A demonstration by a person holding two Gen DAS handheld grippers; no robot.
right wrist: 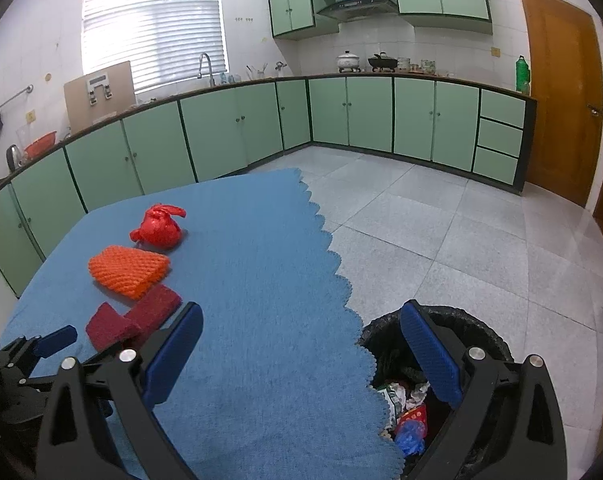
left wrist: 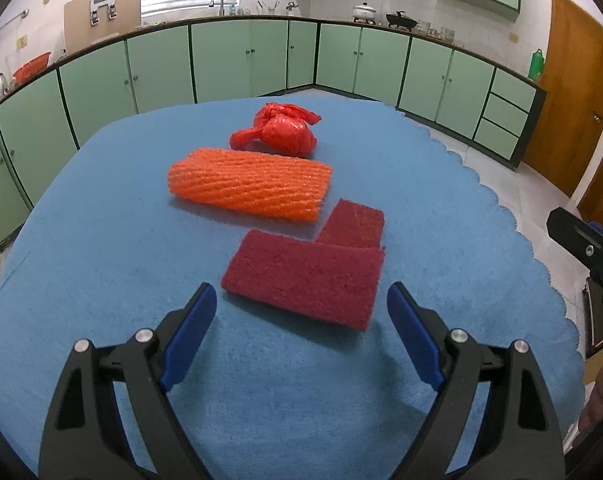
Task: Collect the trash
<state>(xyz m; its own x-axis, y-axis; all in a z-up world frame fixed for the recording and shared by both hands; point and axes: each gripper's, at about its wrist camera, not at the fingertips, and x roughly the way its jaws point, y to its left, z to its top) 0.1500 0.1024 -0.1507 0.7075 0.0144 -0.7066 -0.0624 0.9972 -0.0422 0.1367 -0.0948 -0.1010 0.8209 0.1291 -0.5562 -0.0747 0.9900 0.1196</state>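
Note:
Three pieces of trash lie on the blue tablecloth (left wrist: 101, 240): a dark red scouring pad (left wrist: 305, 276), an orange foam net sleeve (left wrist: 249, 184) and a knotted red plastic bag (left wrist: 281, 130). My left gripper (left wrist: 301, 308) is open and empty, its fingers either side of the near edge of the pad, just above the cloth. My right gripper (right wrist: 301, 328) is open and empty, over the table's right edge. The pad (right wrist: 133, 320), the sleeve (right wrist: 129, 270) and the bag (right wrist: 161, 228) show at the left of the right wrist view. A black-lined trash bin (right wrist: 481, 332) stands on the floor under the right finger.
The bin holds several crumpled wrappers (right wrist: 405, 408). The cloth's scalloped edge (right wrist: 341, 280) runs diagonally beside the tiled floor (right wrist: 461, 232). Green kitchen cabinets (right wrist: 237, 128) line the far walls. A wooden door (right wrist: 561, 92) is at the right. The left gripper (right wrist: 41, 344) shows at the lower left.

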